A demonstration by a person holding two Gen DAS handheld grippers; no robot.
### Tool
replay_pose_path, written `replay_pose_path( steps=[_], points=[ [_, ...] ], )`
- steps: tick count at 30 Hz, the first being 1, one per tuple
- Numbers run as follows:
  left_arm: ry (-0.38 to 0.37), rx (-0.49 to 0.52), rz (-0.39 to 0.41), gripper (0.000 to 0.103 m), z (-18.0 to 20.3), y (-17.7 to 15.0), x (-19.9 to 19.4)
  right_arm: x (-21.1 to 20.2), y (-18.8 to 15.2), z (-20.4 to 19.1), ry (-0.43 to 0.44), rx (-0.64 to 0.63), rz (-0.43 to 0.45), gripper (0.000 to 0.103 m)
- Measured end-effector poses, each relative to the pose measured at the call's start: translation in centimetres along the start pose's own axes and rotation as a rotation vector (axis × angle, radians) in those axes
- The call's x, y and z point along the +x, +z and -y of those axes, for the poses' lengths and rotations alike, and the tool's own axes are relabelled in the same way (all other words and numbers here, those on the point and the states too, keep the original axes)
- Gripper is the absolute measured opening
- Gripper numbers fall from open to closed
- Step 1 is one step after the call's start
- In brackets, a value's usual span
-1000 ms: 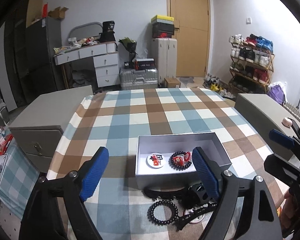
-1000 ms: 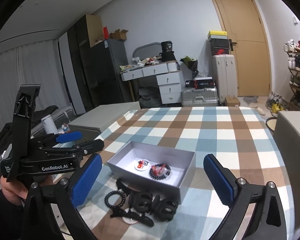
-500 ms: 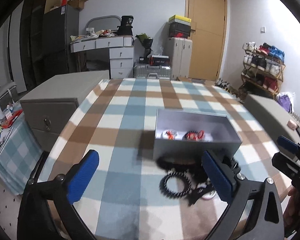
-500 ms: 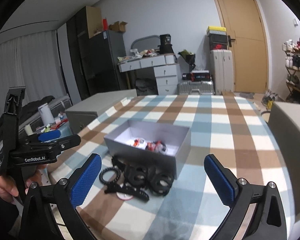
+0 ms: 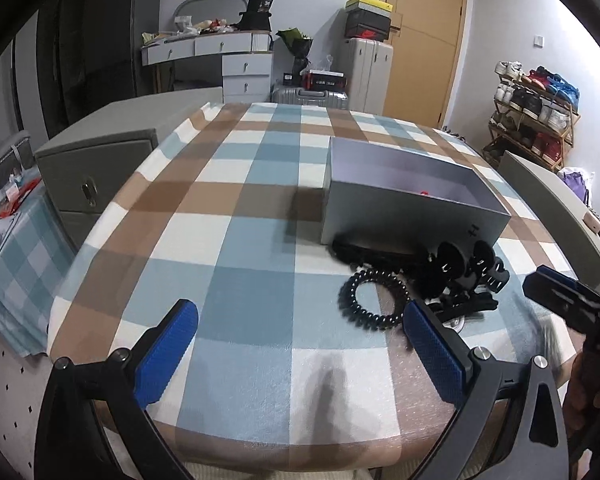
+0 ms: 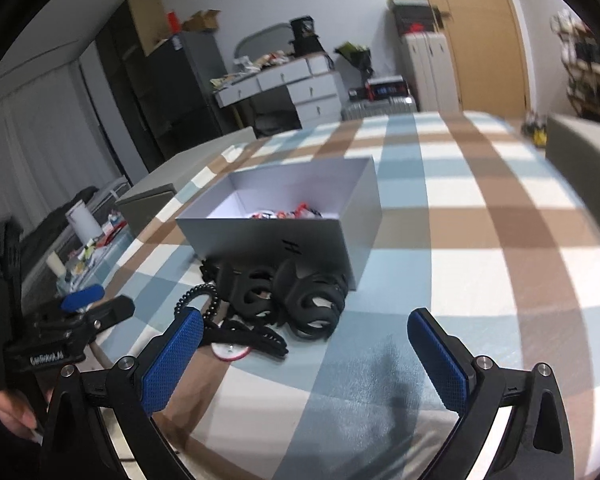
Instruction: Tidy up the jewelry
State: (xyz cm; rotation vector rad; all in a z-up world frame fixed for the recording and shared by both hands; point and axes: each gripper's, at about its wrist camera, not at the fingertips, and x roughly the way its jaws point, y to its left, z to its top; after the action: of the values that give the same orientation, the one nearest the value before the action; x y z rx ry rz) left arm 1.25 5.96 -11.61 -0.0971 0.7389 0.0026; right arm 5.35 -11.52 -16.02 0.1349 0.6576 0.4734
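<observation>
Hovering over the checked table [image 5: 260, 248], the left gripper [image 5: 300, 344] and right gripper [image 6: 306, 352] both have their jaws spread wide, nothing in them. Just past them sit a black beaded bracelet [image 5: 374, 300] and black hair claws [image 6: 284, 300], touching the grey box [image 6: 284, 216] holding red-and-white pieces.

A checked tablecloth [image 5: 256, 240] lies before a wooden door [image 5: 424, 36] and shoe rack [image 5: 532, 116].
</observation>
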Motion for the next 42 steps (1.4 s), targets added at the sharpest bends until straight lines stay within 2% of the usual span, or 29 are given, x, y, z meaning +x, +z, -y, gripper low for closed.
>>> replay_pose_path(
  steps=[8,17,20,22,32,42],
  points=[
    [-0.017,-0.016,-0.03,0.1,-0.4,-0.8,0.2,2.5,0.9,1.3,0.042,0.106,-0.056,0.098],
    [-0.009,-0.023,-0.055,0.1,-0.7,-1.1,0.7,4.2,1.4,1.1,0.048,0.136,-0.084,0.083],
    [-0.004,-0.029,-0.057,0.1,-0.8,-1.0,0.7,4.4,1.4,1.3,0.046,0.146,-0.092,0.066],
    [-0.007,-0.031,-0.062,0.1,-0.7,-1.0,0.7,4.4,1.3,1.5,0.046,0.157,-0.096,0.05],
    [-0.049,0.026,-0.058,0.1,1.2,0.7,0.6,2.6,1.3,1.8,0.084,0.162,-0.023,0.049],
    [-0.123,0.07,-0.131,0.1,4.9,2.7,3.2,0.4,0.9,3.2,0.06,0.154,0.031,0.049]
  ],
)
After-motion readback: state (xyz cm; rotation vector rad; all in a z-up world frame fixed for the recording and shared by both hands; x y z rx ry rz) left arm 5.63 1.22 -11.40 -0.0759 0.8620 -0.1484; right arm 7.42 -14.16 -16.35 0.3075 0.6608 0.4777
